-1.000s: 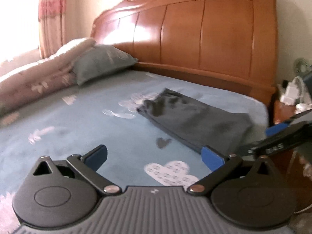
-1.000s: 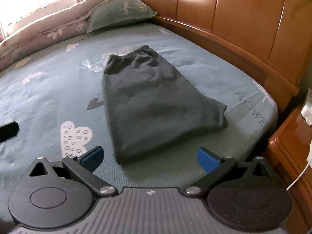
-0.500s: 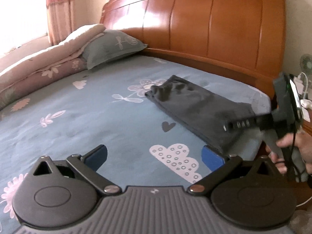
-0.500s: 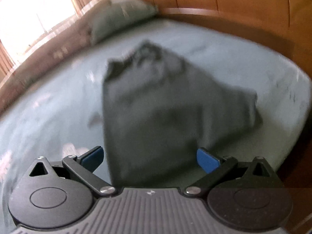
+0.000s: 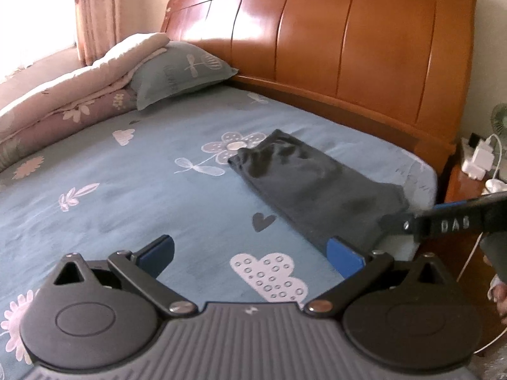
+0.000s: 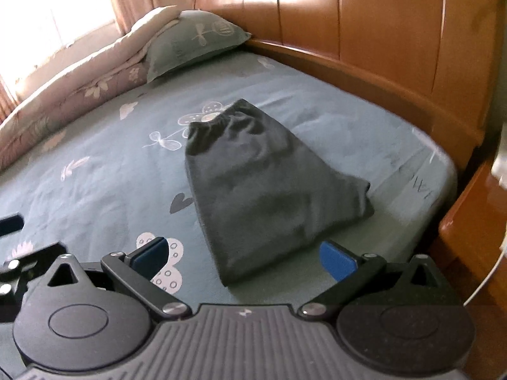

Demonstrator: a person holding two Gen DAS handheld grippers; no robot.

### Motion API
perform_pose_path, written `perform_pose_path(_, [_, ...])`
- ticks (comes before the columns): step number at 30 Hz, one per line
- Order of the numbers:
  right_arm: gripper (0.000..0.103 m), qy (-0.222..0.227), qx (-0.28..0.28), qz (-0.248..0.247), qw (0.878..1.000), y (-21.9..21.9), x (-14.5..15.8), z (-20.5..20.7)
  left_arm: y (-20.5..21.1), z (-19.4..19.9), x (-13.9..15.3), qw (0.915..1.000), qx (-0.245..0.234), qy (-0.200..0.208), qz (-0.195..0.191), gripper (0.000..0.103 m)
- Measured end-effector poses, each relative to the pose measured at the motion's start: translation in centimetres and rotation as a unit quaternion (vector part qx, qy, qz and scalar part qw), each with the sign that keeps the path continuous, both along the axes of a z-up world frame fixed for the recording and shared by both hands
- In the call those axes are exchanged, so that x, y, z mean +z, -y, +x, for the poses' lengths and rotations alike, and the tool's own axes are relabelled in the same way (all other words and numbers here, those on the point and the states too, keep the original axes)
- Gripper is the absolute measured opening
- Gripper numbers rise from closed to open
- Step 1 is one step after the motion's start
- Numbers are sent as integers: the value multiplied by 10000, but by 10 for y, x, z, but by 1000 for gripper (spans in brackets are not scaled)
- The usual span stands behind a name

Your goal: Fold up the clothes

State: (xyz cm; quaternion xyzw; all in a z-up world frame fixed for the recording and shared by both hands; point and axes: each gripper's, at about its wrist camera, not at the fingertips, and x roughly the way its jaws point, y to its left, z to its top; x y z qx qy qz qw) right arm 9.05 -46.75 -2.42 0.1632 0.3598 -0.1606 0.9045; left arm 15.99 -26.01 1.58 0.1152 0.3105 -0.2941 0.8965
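A dark grey garment (image 5: 313, 186) lies folded flat on the blue patterned bedsheet (image 5: 126, 190), near the bed's right edge, its gathered waistband toward the pillow. In the right wrist view the same garment (image 6: 269, 186) fills the middle. My left gripper (image 5: 250, 250) hovers open above the sheet, left of the garment's near end, holding nothing. My right gripper (image 6: 242, 258) is open too, held just short of the garment's near edge and empty. The right gripper's body (image 5: 453, 221) enters the left wrist view from the right, over the garment's near corner.
A wooden headboard (image 5: 332, 44) runs along the back. A grey-green pillow (image 5: 180, 72) and a rolled quilt (image 5: 63, 101) lie at the far left. A wooden bedside table (image 5: 472, 186) with white chargers and cables stands at the right. A curtain (image 5: 95, 9) hangs by the window.
Both grippers drew back from the garment and steadied, both staying open. The right gripper, raised half a second ago, now lies low across the garment's near corner. The garment stays flat.
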Motion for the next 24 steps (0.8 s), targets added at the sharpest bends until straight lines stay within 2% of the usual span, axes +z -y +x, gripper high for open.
perform_pose_path(5, [103, -54, 18, -146, 9999, -15, 13, -7, -2, 1, 4, 9996, 31, -264, -41, 102])
perform_pose_path(11, [103, -114, 86, -158, 9998, -28, 15, -13, -10, 2, -7, 9974, 239, -679, 62, 102])
perform_pose_path(15, [103, -176, 116, -112, 9997, -32, 12, -14, -18, 2, -13, 9944, 283, -1021, -61, 102])
perform_pose_path(24, [103, -269, 123, -34, 9996, -36, 9, -13, -24, -2, -14, 9921, 401, -1185, 17, 102])
